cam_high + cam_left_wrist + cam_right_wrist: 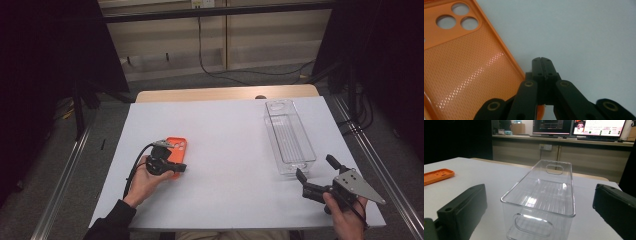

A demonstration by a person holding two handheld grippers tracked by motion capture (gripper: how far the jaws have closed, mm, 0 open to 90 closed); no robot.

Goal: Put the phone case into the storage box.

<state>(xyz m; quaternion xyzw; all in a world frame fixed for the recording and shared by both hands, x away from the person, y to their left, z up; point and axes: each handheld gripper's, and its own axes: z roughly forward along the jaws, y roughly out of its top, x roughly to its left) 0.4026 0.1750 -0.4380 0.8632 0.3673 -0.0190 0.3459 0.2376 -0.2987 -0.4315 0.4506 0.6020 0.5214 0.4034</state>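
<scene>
Where the white table (235,165) spreads, orange phone case (461,65) lying inner face up at its left, left gripper (543,60) jaws pressed together, empty, tip just beside the case's long edge, right gripper (316,168) jaws wide, empty, facing clear plastic bin (544,195) near it.

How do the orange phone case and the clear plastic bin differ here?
The phone case is orange, opaque and flat; the bin is clear, tall-walled and longer. The case has round camera holes, the bin oval handle cutouts. The shut left tool sits at the case; the open right tool faces the bin's near end. Both are empty and rest on the white table.
</scene>
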